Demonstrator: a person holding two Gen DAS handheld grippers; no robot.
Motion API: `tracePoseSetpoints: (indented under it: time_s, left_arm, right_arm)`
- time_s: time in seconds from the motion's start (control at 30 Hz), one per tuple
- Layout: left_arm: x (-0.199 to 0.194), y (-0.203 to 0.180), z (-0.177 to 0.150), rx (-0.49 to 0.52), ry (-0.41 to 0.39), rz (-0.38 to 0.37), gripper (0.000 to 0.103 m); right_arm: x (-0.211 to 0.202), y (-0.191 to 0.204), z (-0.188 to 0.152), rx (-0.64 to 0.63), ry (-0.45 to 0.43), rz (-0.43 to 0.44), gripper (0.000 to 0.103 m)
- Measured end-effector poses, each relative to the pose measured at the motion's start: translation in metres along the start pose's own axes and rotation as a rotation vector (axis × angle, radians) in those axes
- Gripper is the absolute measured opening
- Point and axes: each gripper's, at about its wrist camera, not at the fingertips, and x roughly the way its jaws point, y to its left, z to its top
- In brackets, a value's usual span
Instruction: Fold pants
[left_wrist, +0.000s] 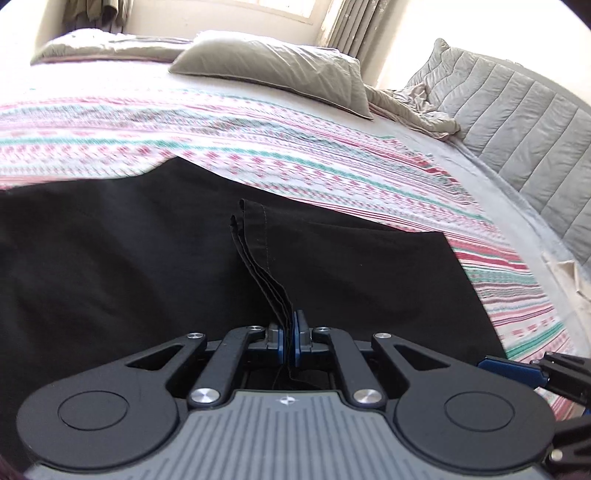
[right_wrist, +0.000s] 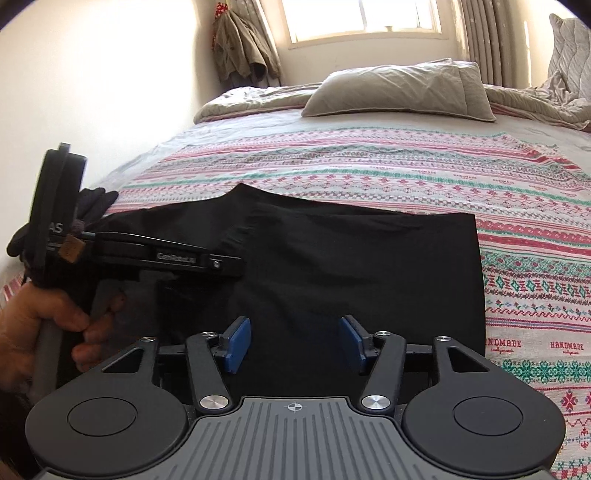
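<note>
A stacked hem of the black pants (left_wrist: 258, 251) is pinched between the nearly closed jaws of the left gripper (left_wrist: 289, 332), the layered edges standing up from the pads. The jaws of the right gripper (right_wrist: 295, 343) are held about half open above the pants, with nothing gripped between the blue pads (right_wrist: 238, 343). The left gripper is seen from the side at the near left edge of the pants, gripped by a bare hand (right_wrist: 33, 332). The pants are spread flat on the patterned bedspread (right_wrist: 369, 170), at its near end. Beyond the pants a grey pillow (right_wrist: 399, 88) is laid, and farther still a window (right_wrist: 362, 18) is seen.
</note>
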Motion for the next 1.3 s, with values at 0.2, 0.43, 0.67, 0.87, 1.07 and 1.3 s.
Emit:
tracePoseSetpoints:
  time_s: [0.2,0.43,0.67,0.87,1.07,1.3]
  left_arm:
    - [-0.019,0.025,0.002,0.067,-0.062,0.128,0.020]
    - [-0.040,0.053,-0.001,0.081,-0.116,0.246,0.020]
    - [-0.068,0.093,-0.002,0.056,-0.173,0.358,0.020]
    - [-0.085,0.125,-0.001,0.038,-0.197,0.453,0.020]
    - [-0.101,0.157,-0.003,-0.027,-0.206,0.499,0.020]
    - [-0.114,0.175,-0.004,-0.045,-0.239,0.600,0.020]
  right_arm:
    - [0.012,0.016,0.003,-0.034,0.015,0.005,0.066]
    - [0.032,0.040,0.006,-0.101,0.033,-0.010,0.068]
    - [0.053,0.063,0.007,-0.156,0.064,-0.001,0.069]
    - [0.066,0.079,0.011,-0.178,0.071,0.015,0.070]
    - [0.076,0.097,0.012,-0.220,0.066,0.029,0.070]
    - [0.082,0.106,0.014,-0.244,0.056,0.037,0.070]
